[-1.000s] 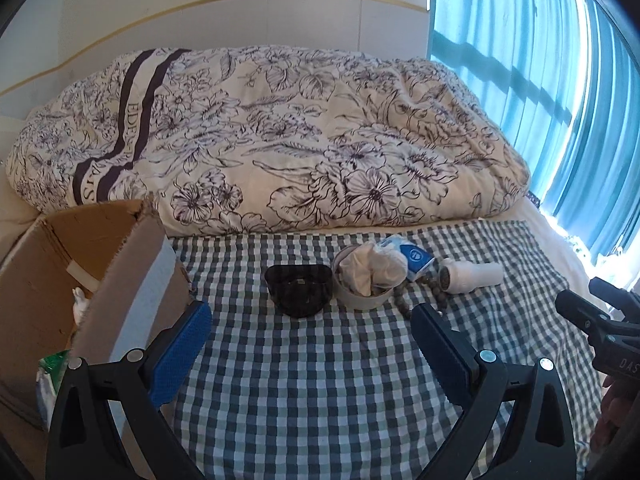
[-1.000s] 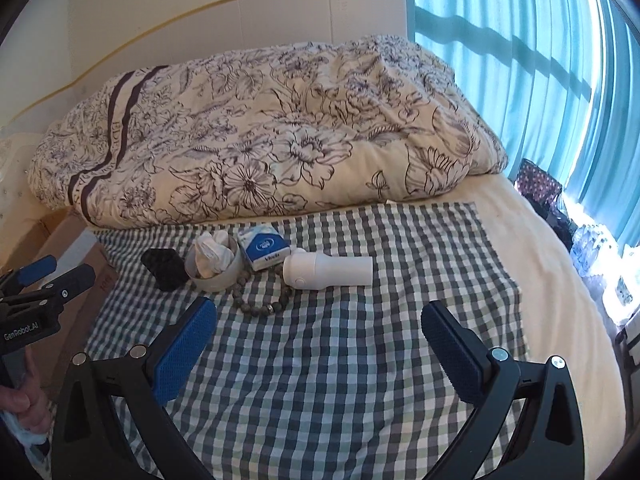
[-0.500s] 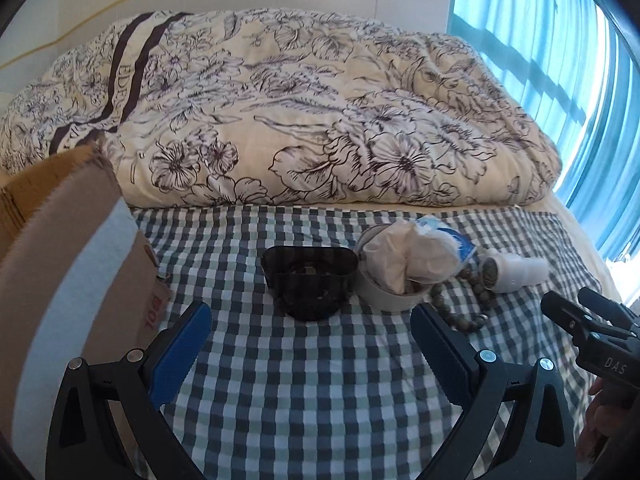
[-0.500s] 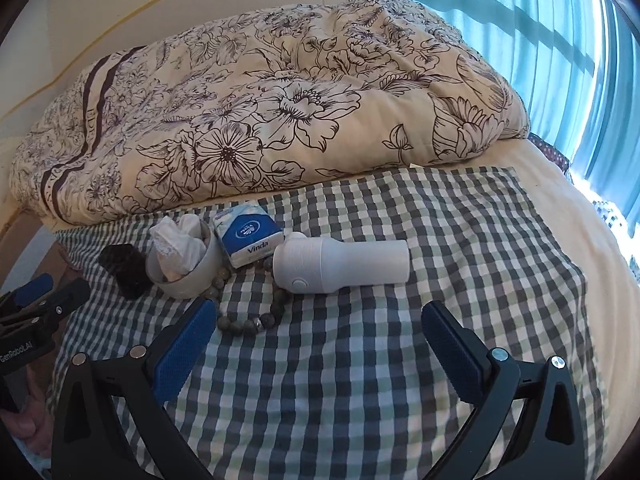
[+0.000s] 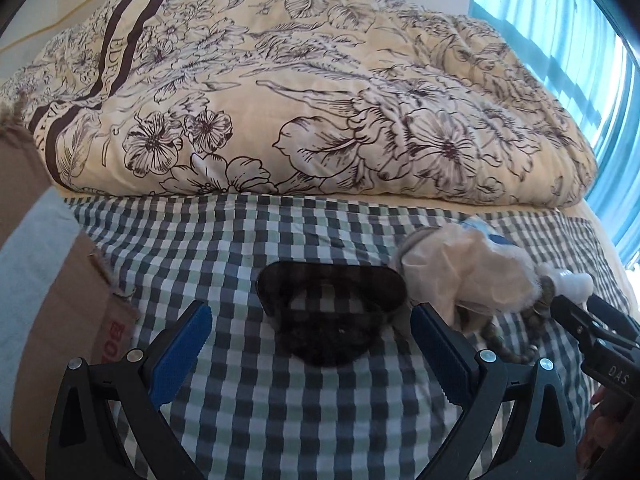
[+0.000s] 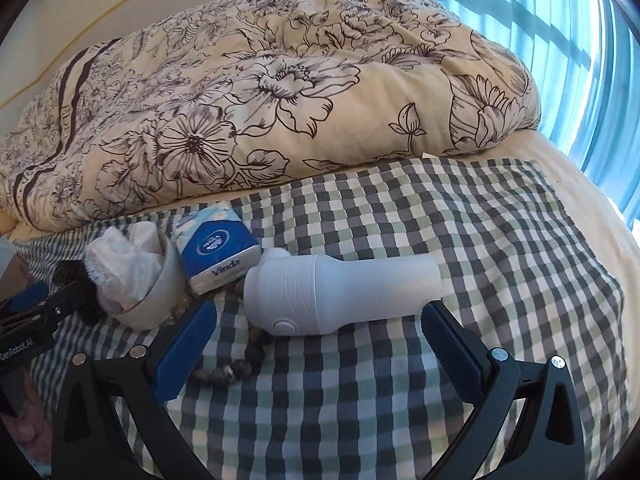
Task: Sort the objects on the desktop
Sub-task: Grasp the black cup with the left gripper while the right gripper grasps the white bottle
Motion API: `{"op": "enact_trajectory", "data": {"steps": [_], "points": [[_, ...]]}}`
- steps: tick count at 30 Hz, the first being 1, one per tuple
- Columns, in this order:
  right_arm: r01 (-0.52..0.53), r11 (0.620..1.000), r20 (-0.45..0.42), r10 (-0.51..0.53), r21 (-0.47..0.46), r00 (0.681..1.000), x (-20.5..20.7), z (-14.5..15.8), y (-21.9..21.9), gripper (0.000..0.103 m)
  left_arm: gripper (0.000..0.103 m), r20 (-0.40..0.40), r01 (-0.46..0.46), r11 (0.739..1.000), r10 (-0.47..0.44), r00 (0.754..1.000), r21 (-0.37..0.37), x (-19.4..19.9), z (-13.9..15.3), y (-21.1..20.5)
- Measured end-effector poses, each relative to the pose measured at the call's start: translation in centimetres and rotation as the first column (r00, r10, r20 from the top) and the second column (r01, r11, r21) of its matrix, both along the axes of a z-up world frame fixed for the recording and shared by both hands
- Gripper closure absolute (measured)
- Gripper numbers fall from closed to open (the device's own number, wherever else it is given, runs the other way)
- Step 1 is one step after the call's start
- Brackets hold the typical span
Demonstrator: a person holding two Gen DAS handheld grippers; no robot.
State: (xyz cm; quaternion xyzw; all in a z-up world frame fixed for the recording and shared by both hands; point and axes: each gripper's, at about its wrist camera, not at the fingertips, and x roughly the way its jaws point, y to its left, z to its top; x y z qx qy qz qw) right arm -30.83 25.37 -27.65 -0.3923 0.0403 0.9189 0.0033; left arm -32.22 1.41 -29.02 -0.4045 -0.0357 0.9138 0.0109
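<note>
Two grippers: both sit low over the checked cloth (image 6: 460,220) on the bed, each with its jaws spread wide and nothing held.
Left gripper (image 5: 310,334): the jaws stand wide apart on either side of the black dish (image 5: 330,312); the blue pads (image 5: 180,354) are clear of its rim, not touching.
Black dish: a dark, see-through shallow tray lying flat on the cloth, directly between the left jaws.
Right gripper (image 6: 318,334): the jaws are fully parted around the near side of the white bottle (image 6: 340,294); its narrow end is just beside the right pad, and I cannot tell if they touch.
White bottle: lying on its side on the cloth, fat end toward the tissue pack (image 6: 216,254).
Bead bracelet (image 6: 240,360): coiled on the cloth, partly under the bottle's fat end and just beside the right gripper's left pad.
Tissue pack: blue and white, marked "Vinda", between the bottle and the bowl (image 6: 152,296).
Bowl: pale, stuffed with crumpled white tissue (image 6: 124,264), right of the black dish.
Cardboard box (image 5: 44,300): at the cloth's left edge, beside the left gripper.
Floral quilt (image 5: 320,100): heaped behind the cloth.
Blue curtain (image 6: 560,40): far right, sunlit.
</note>
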Motion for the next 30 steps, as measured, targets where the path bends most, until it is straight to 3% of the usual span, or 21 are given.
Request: {"op": "enact_trajectory", "data": {"steps": [12, 18, 20, 25, 30], "points": [[0.019, 1.000, 0.039, -0.019, -0.001, 0.999, -2.3, -1.7, -0.1, 0.000, 0.001, -0.012, 0.006, 0.999, -0.005, 1.000, 0.040, -2.0, -1.6, 0.0], [0.027, 1.000, 0.030, -0.027, 0.008, 0.999, -2.8, -1.5, 0.3, 0.000, 0.019, -0.017, 0.031, 0.999, -0.031, 0.999, 0.034, -2.0, -2.0, 0.4], [0.025, 1.000, 0.028, -0.026, 0.014, 0.999, -2.9, -1.4, 0.4, 0.000, 0.031, -0.008, 0.024, 0.999, -0.024, 1.000, 0.044, -2.0, -2.4, 0.2], [-0.005, 0.999, 0.040, 0.003, 0.047, 0.999, -3.5, -1.5, 0.2, 0.000, 0.031, -0.013, 0.022, 0.998, -0.021, 1.000, 0.056, -1.9, -2.6, 0.0], [-0.060, 0.987, 0.007, 0.060, 0.147, 0.998, -3.4, -0.7, -0.8, 0.000, 0.031, -0.023, 0.023, 0.998, -0.021, 1.000, 0.061, -1.8, -2.4, 0.0]]}}
